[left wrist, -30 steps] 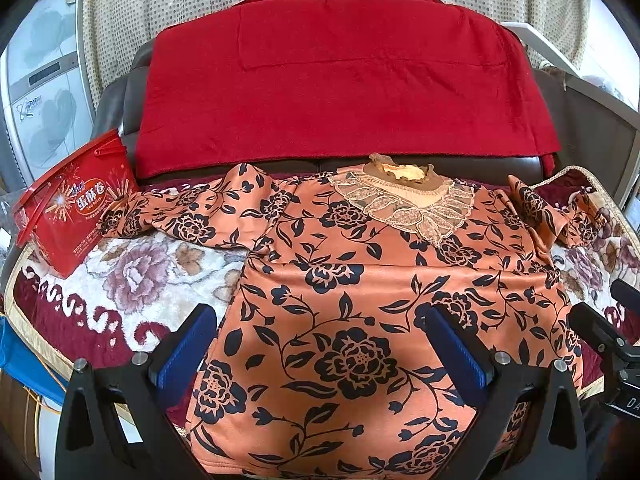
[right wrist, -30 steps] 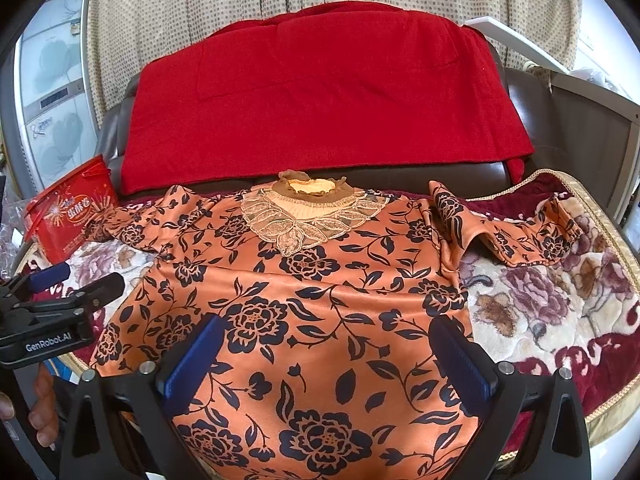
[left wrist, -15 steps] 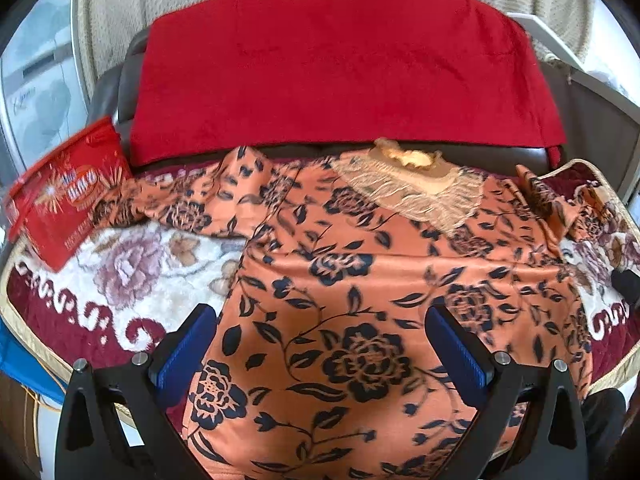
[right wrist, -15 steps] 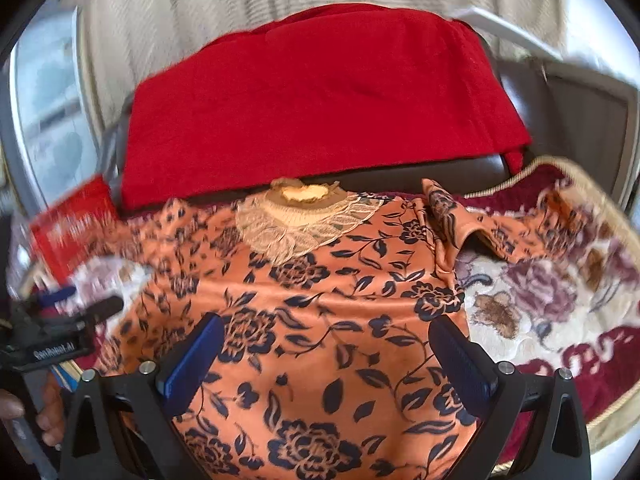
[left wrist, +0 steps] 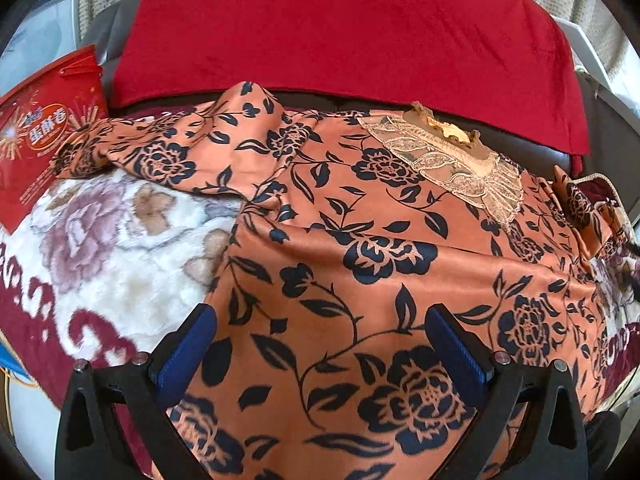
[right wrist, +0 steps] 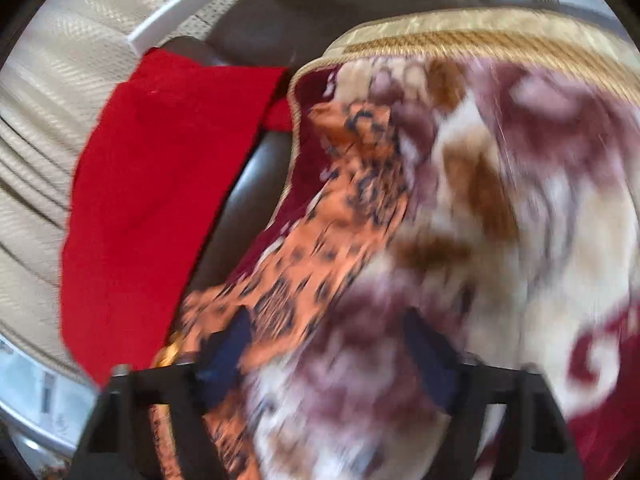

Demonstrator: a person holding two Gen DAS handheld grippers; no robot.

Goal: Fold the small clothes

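An orange blouse [left wrist: 360, 248] printed with black roses and trailing leaves lies flat across a plush floral blanket [left wrist: 120, 248], its satin-like cloth catching the light in smooth, shallow creases. At its neck, toward one o'clock in the left view, sits a panel of pale gold lace [left wrist: 452, 168], scalloped and see-through. One sleeve [left wrist: 172, 152] stretches to ten o'clock, rumpled into a ridge, its cuff reaching a red snack tub [left wrist: 44, 132] with printed fireworks that is cut off by the edge of view. Behind, at twelve o'clock, a thick red throw [left wrist: 340, 28] drapes over a dark leather sofa back [left wrist: 520, 144]. The left gripper [left wrist: 320, 344] hovers low over the blouse's body, its blue-padded fingers [left wrist: 188, 356] spread wide with nothing between them. The right-hand view is heavily smeared: the right gripper [right wrist: 332, 356] points along the other sleeve [right wrist: 340, 208], which runs as a narrow orange strip up toward twelve o'clock over the fuzzy cream-and-maroon blanket [right wrist: 520, 200] with its gold braided border. Its fingers [right wrist: 228, 356] stand apart; one pad seems to lie against the sleeve's edge, but the blur makes it impossible to say whether it touches the cloth. The red throw [right wrist: 152, 200] hangs at nine o'clock, with ribbed beige curtain [right wrist: 36, 128] beyond it.
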